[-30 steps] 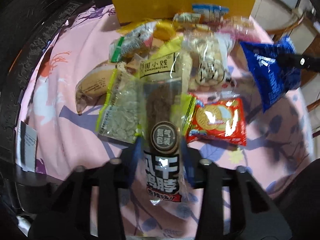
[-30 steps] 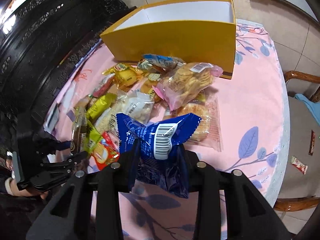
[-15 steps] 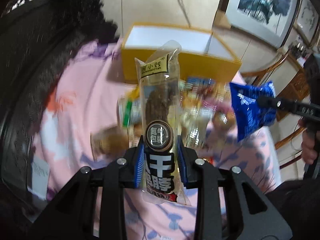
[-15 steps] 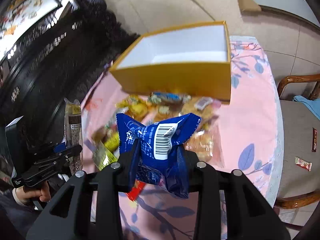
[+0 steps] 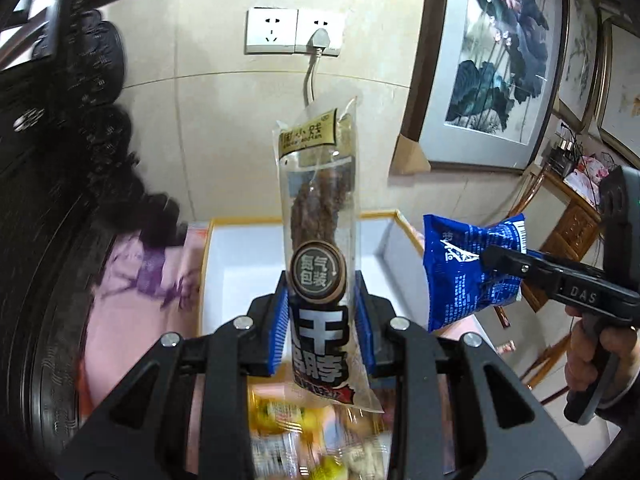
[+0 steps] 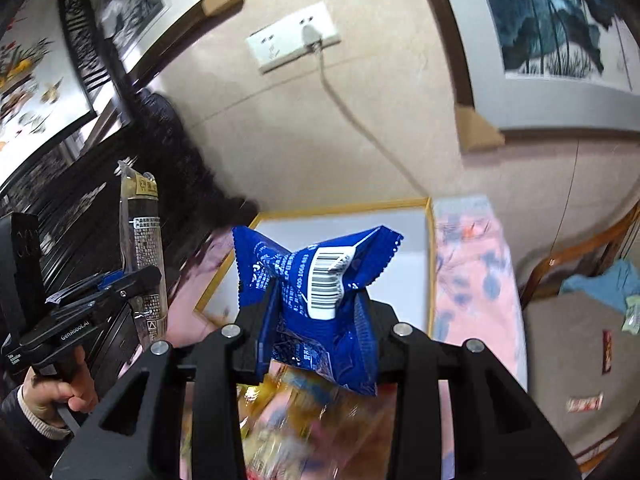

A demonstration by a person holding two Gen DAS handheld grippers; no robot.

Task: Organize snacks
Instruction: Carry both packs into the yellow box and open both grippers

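1. L gripper: jaws closed most of the way, blue pads pinching a long clear meat-stick packet by its lower third. Packet stands upright, gold label at top, black lettered band at bottom, tail poking below the pads.
2. R gripper: jaws narrowed onto a blue snack bag, crumpled, barcode facing cam. Bag squeezed at its waist; top flares above fingers, bottom corner hangs below.
3. Below both grippers: blurred heap of loose snacks, yellow/white wrappers, on pink floral tablecloth. Detail too smeared to read.
4. Beyond, mid-distance: yellow box, white inside, open top, sits on the cloth. Both held packs are in the air on the near side of it, not in it.
5. Cross views: each gripper is seen from the other's cam, a hand on the L handle.
6. Far: beige wall, double wall socket w/ plug + cable, framed lotus painting to the right, dark carved furniture left, wooden chair right.
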